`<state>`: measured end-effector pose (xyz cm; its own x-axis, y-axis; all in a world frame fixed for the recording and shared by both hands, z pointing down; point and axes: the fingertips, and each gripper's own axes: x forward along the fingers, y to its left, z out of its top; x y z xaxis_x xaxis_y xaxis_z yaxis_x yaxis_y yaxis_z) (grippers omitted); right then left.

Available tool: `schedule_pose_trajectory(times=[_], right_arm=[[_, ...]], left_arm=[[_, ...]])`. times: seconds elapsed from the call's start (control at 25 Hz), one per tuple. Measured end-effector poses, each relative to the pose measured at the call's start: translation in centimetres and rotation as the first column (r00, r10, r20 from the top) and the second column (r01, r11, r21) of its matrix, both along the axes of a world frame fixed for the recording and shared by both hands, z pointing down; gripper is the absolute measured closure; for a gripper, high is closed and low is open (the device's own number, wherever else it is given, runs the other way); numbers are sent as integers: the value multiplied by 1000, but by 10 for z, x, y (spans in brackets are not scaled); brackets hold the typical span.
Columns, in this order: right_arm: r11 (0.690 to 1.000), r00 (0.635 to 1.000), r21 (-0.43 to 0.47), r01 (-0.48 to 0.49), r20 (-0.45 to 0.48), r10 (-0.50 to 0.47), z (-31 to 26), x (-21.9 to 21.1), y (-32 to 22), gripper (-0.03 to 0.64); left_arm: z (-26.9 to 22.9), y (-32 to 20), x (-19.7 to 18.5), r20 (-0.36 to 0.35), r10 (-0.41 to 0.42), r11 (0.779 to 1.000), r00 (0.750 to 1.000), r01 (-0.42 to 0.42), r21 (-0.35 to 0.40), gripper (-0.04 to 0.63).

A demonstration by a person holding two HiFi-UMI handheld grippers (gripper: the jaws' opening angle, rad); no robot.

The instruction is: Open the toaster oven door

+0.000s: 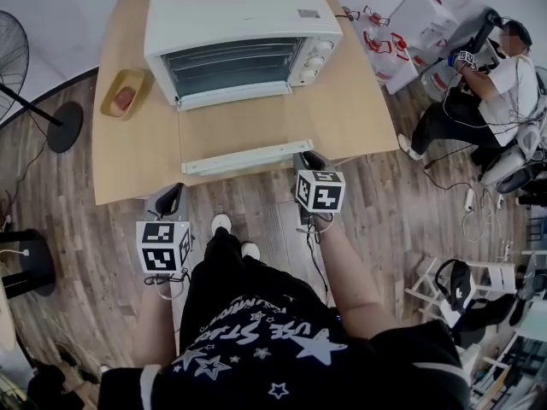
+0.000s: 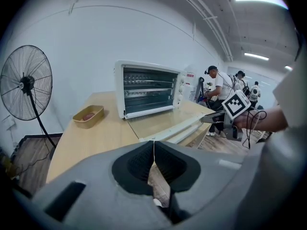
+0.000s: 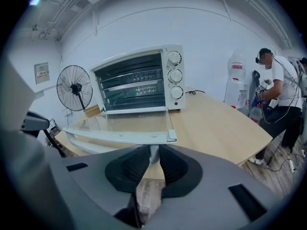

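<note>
The white toaster oven (image 1: 239, 32) stands at the back of the wooden table (image 1: 128, 161). Its glass door (image 1: 239, 131) lies folded down flat, and the white handle (image 1: 248, 158) reaches the table's front edge. My right gripper (image 1: 305, 161) is shut on the handle's right end; in the right gripper view the white handle piece (image 3: 153, 153) sits pinched between the pads of the right gripper (image 3: 154, 156). The left gripper (image 1: 171, 199) hangs off the table's front edge, left of the door. Its jaws meet with nothing between them, as the left gripper (image 2: 153, 145) shows in its own view.
A tan tray (image 1: 124, 94) holding a pink item lies left of the oven. A standing fan (image 1: 13, 58) is on the floor at the far left. A person (image 1: 496, 75) sits at the right, near white bags (image 1: 410, 24) and cables.
</note>
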<state>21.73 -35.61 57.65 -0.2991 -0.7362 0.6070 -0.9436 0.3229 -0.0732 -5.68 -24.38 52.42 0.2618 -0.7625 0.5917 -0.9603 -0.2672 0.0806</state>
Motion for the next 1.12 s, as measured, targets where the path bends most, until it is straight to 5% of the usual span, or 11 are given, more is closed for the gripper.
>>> schedule_pose_trajectory(times=[0.72, 1.12], right_arm=[[1000, 1000, -17, -22, 10, 22, 35, 3, 6, 543], [1000, 997, 1, -19, 70, 19, 19, 19, 42, 538]], left_arm=[[20, 7, 9, 16, 13, 999, 1000, -12, -45, 574], [13, 55, 15, 48, -20, 998, 999, 22, -54, 574]])
